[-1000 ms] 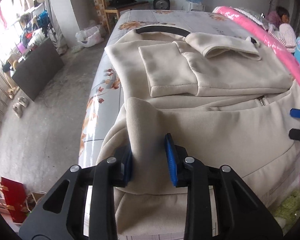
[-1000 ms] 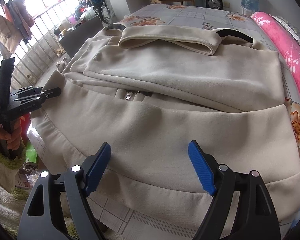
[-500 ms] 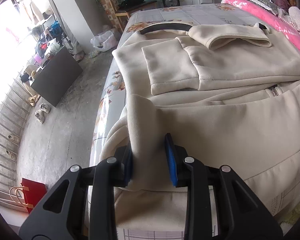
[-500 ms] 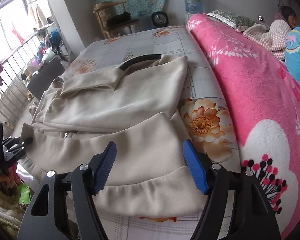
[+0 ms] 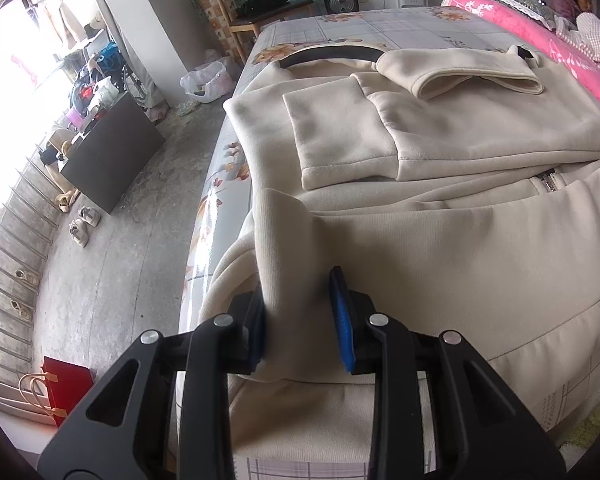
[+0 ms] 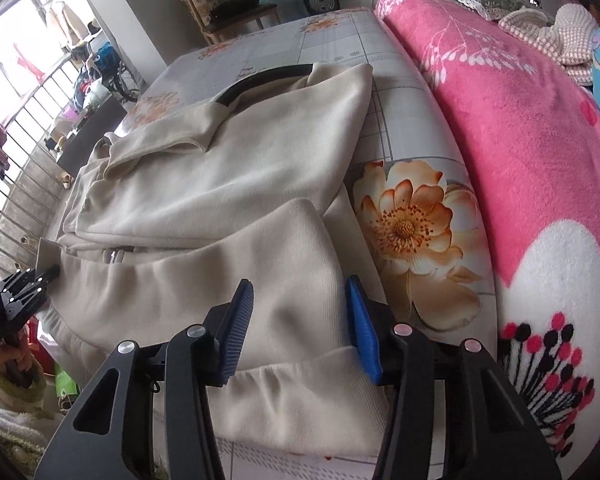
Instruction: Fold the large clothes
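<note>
1. Two stages of the fold appear done, as judged from the lie of the cloth: both sleeves are laid across the chest of the cream jacket (image 5: 440, 208), which is spread on the floral bed sheet (image 6: 416, 216), collar toward 12 o'clock and hem toward 6 o'clock.
2. Left to do, by this judgement, is the carrying of the hem up toward the collar, and any last smoothing.
3. A ridge of the hem corner at 7 o'clock is pinched between the nearly closed pads of the left gripper (image 5: 300, 316).
4. The right gripper (image 6: 300, 320) is held wide open astride the hem corner at 5 o'clock; nothing is clamped.
5. No brand, label or writing can be read anywhere; the zipper pull (image 5: 548, 182) is too small to tell.
</note>
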`<state>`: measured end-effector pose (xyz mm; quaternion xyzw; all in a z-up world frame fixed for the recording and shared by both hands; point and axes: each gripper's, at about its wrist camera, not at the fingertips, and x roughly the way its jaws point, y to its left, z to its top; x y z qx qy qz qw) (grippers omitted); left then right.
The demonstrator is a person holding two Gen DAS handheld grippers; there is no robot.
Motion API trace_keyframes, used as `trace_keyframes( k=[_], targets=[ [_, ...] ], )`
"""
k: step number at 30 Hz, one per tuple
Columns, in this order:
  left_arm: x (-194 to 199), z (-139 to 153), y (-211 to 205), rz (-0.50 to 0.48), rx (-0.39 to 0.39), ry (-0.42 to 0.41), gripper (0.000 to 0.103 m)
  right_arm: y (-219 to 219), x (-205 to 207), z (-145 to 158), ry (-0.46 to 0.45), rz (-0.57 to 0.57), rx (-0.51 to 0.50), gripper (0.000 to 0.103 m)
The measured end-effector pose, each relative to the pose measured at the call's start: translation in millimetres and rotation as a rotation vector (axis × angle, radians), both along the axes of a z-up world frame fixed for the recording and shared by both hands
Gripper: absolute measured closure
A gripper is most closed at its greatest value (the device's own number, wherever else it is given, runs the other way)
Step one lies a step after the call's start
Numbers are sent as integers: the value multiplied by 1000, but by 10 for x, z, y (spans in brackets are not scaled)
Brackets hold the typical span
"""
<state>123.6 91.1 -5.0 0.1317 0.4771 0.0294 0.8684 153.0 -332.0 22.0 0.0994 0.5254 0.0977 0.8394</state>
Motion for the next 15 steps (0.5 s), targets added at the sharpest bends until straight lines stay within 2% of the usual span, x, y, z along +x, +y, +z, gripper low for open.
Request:
trace_keyframes(
  k=[8,11,15],
  targets=[
    [21,-5,-6,8,-9,8,75,105,193,-85,33,33,-54,62],
    [25,1,16,17,-24,15,75,201,235,-97,30,49,-120,63],
    [33,7,36,25,-33,22,75,346,198,-61,14,81,-237,72]
  ],
)
